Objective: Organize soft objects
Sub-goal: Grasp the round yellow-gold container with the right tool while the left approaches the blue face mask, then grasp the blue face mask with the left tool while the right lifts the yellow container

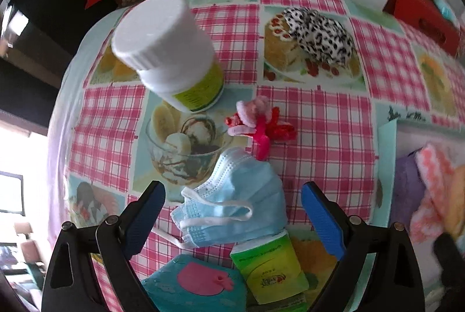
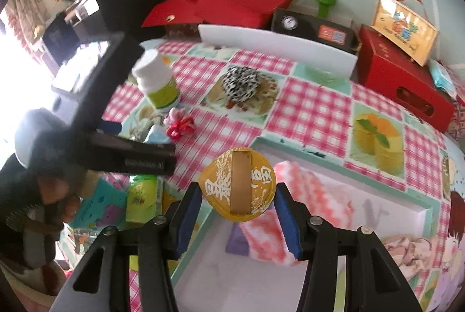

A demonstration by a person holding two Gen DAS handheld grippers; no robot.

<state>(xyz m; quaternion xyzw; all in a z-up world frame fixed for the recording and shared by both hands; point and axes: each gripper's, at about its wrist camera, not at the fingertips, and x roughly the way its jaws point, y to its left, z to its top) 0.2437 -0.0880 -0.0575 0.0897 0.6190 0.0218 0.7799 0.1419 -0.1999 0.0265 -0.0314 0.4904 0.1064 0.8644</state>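
In the left wrist view a crumpled blue face mask [image 1: 232, 207] lies on the checked tablecloth. My left gripper [image 1: 234, 217] is open, its blue pads [image 1: 145, 213] standing on either side of the mask without touching it. A pink and red ribbon bow [image 1: 258, 126] lies just beyond, and a black-and-white spotted cloth [image 1: 319, 39] farther back. My right gripper [image 2: 239, 217] is shut on a round gold packet [image 2: 238, 187], held above a tray [image 2: 290, 143] that holds a pink-and-white towel [image 2: 308, 195].
A white bottle [image 1: 168, 50] stands at the back left. A green packet [image 1: 270, 268] and a teal wipes pack [image 1: 197, 283] lie near the mask. Red boxes [image 2: 401, 85] and a white board [image 2: 276, 47] line the far edge. A hand [image 2: 55, 195] holds the left tool.
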